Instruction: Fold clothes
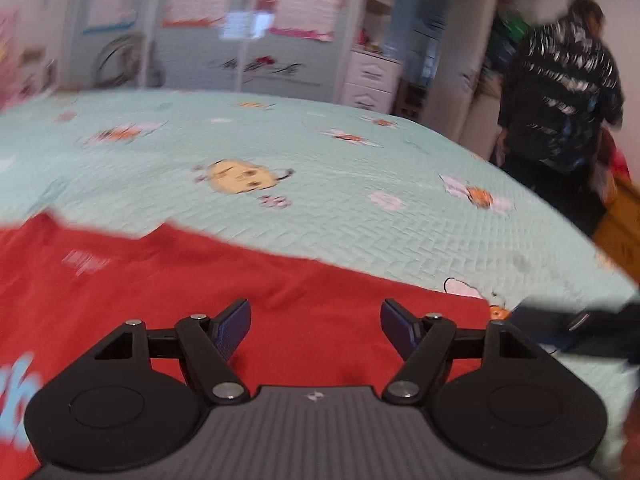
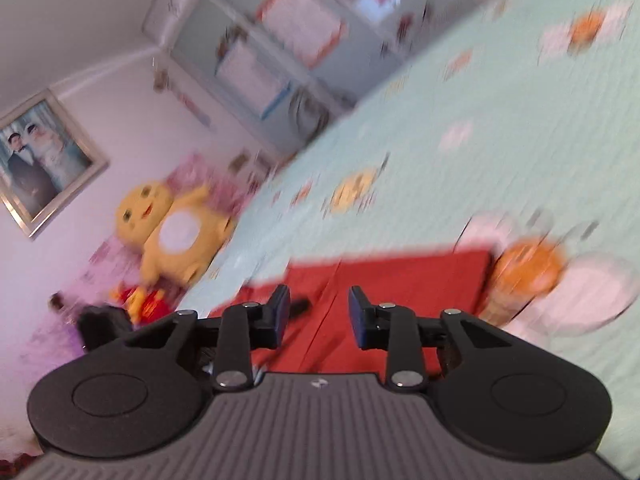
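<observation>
Motion blur all over, and edges cropping plenty.

Red garment [image 1: 168,296] runs off the left edge of the left wrist view, its pale blue lettering [image 1: 16,396] cut and unreadable; its white label [image 1: 82,262] smeared. Person [image 1: 560,96] upper right blurred. Right wrist view: bedspread prints [image 2: 528,266] streaked, wardrobe [image 2: 280,48] smeared.

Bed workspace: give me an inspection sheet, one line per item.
Surface: mint quilted bedspread with cartoon prints.
Job's things: red garment lying flat on it.
Clutter: nothing seen on the bed.
Grippers: left gripper open above the garment, nothing between its fingers; right gripper open, also empty.
Cables: nothing seen.
Surroundings: wardrobe, person in dark jacket, yellow plush toy, framed photo.
</observation>
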{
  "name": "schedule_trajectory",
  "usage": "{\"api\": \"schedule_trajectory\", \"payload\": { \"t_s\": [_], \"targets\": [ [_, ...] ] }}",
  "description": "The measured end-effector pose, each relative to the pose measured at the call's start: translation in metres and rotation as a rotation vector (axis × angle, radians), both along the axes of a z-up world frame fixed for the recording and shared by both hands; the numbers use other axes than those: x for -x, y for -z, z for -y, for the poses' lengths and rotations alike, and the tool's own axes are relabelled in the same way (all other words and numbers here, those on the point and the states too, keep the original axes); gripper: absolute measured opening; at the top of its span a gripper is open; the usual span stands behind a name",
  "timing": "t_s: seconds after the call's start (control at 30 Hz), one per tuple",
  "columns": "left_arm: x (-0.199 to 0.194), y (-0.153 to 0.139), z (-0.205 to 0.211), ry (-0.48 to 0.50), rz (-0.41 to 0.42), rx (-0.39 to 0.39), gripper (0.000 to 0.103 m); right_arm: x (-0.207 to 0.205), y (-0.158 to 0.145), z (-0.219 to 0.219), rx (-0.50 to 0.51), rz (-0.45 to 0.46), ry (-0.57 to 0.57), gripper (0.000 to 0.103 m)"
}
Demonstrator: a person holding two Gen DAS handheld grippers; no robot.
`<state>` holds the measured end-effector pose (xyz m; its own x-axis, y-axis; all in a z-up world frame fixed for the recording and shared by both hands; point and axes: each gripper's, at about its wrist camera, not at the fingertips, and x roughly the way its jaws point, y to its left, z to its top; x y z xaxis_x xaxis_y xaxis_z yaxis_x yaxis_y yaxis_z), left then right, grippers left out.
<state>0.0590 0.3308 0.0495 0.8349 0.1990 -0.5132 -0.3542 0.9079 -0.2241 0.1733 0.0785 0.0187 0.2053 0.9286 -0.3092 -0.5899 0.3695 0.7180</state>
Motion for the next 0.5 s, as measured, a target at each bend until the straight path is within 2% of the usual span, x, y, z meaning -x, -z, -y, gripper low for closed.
{"api": "schedule_trajectory", "payload": {
  "t_s": [0.07, 0.1, 0.13, 0.17, 0.23, 0.33, 0.37, 0.43, 0.5],
  "targets": [
    [0.031, -0.003, -0.006, 0.008, -0.005, 0.057, 0.075, 0.003, 0.009, -0.015, 0.106, 0.018, -0.049, 0.045],
    [0.048, -0.005, -0.009, 0.002, -0.015, 0.071, 0.075, 0.004, 0.017, -0.022, 0.207, 0.039, -0.036, 0.045],
    [0.067, -0.006, -0.012, -0.011, -0.025, 0.079, 0.075, 0.003, 0.024, -0.024, 0.281, 0.059, -0.022, 0.03],
    [0.088, -0.006, -0.016, -0.033, -0.031, 0.091, 0.075, 0.002, 0.026, -0.02, 0.278, 0.071, -0.016, 0.025],
    [0.136, -0.004, -0.032, -0.103, -0.032, 0.137, 0.076, -0.002, 0.021, -0.012, 0.264, 0.036, 0.007, 0.026],
    [0.206, 0.003, -0.061, -0.239, -0.023, 0.212, 0.076, 0.009, -0.004, -0.011, 0.242, 0.076, 0.078, 0.037],
    [0.225, 0.003, -0.072, -0.282, -0.021, 0.221, 0.076, 0.014, -0.014, -0.013, 0.226, 0.089, 0.095, 0.037],
    [0.262, 0.004, -0.093, -0.368, -0.016, 0.239, 0.077, 0.03, -0.037, -0.02, 0.148, 0.123, 0.102, 0.04],
    [0.288, 0.003, -0.114, -0.427, -0.016, 0.221, 0.077, 0.054, -0.058, -0.034, 0.046, 0.142, 0.092, 0.051]
  ]
}}
